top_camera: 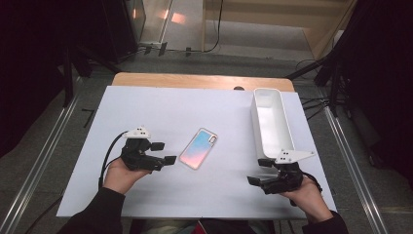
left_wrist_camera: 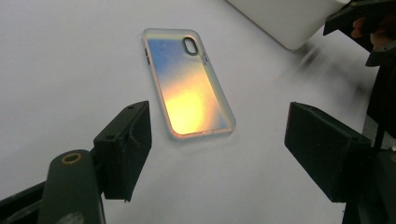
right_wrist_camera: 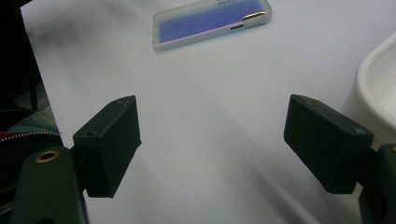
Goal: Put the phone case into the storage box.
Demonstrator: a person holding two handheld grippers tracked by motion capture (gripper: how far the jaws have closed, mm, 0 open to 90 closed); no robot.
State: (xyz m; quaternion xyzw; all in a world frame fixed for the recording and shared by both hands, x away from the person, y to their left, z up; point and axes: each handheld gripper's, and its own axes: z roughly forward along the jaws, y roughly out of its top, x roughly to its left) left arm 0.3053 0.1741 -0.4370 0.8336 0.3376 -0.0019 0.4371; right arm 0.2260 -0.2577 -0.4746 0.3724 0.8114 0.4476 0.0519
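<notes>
The phone case [top_camera: 198, 148] lies flat on the white sheet covering the table [top_camera: 146, 102], back side up, roughly at the centre of the sheet and turned at a slant, with its camera cut-out at the far end. It is iridescent, shifting from blue to pink and yellow with the light, and has a frosted, slightly raised rim. In my judgement it is a light, thin shell, somewhat flexible, with a smooth back that could slip between hard pads; lying flat, it offers only its edges. The sound place to take hold is across the two long sides near the middle, clear of the cut-out and the small button ports, or by sliding it toward the table's edge first. The left hand-held gripper [top_camera: 163, 152] rests just beside the case's near-left side, jaws spread wide, and its own view looks straight along them at the case [left_wrist_camera: 187, 84], which sits between and beyond the pads untouched. The right hand-held gripper [top_camera: 257, 172] stands well apart from the case at the near right, jaws likewise spread and holding nothing. A long white bin [top_camera: 271, 122], empty, stands on the sheet's right side, its near end close to the right gripper. Nothing else lies on the sheet.
</notes>
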